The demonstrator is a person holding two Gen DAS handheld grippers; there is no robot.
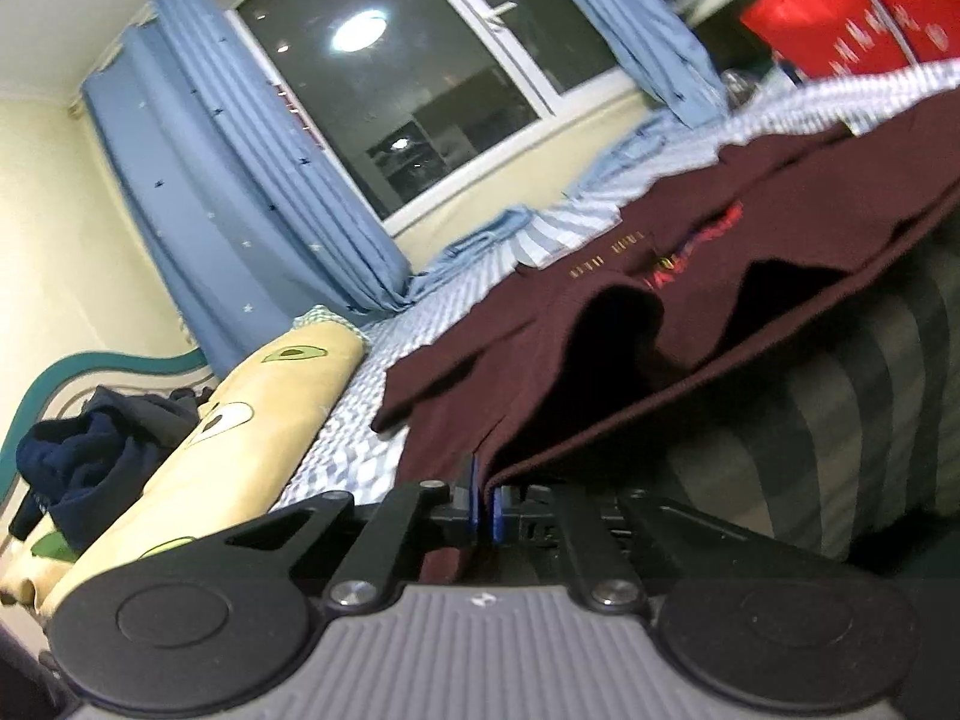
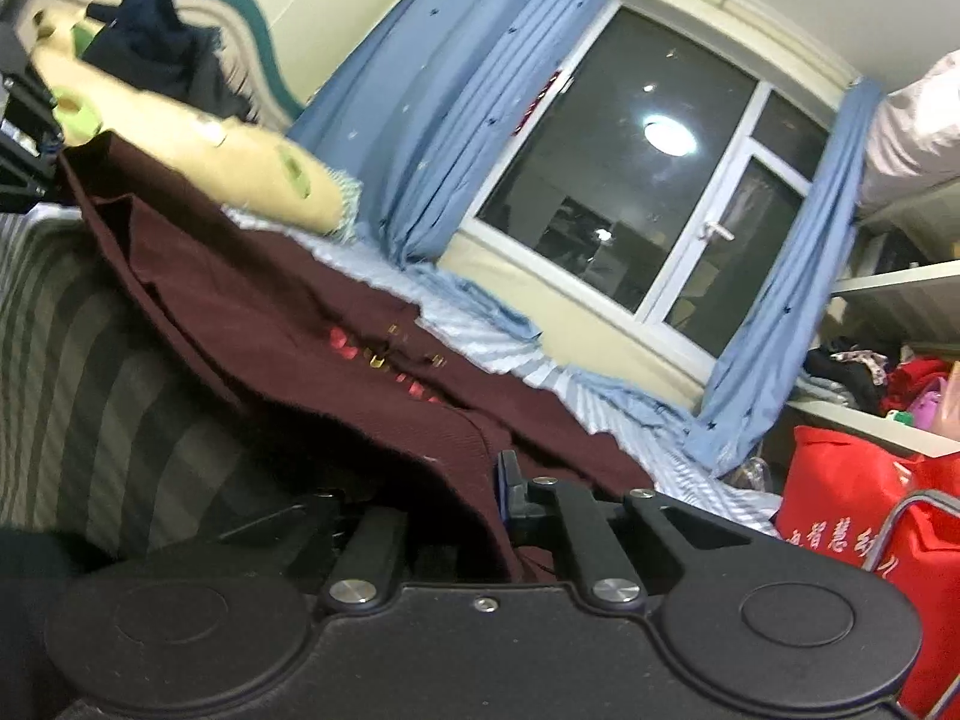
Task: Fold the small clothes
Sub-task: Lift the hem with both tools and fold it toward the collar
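A maroon garment [image 1: 690, 252] with red and gold lettering lies on a bed with a blue-and-white striped sheet [image 1: 354, 420]. My left gripper [image 1: 485, 501] is shut on the garment's near edge, and the cloth rises in a fold just beyond the blue pads. In the right wrist view the same maroon garment [image 2: 288, 312] stretches away to the upper left. My right gripper [image 2: 501, 495] is shut on another part of its near edge, and the cloth covers the left finger. The hem hangs lifted off the bed between the two grips.
A yellow avocado-print pillow [image 1: 240, 414] with a dark blue garment [image 1: 84, 462] on it lies at the headboard end. Blue curtains [image 1: 198, 192] frame a dark window [image 2: 630, 192]. A red bag [image 2: 852, 510] and cluttered shelves stand at the bed's foot end.
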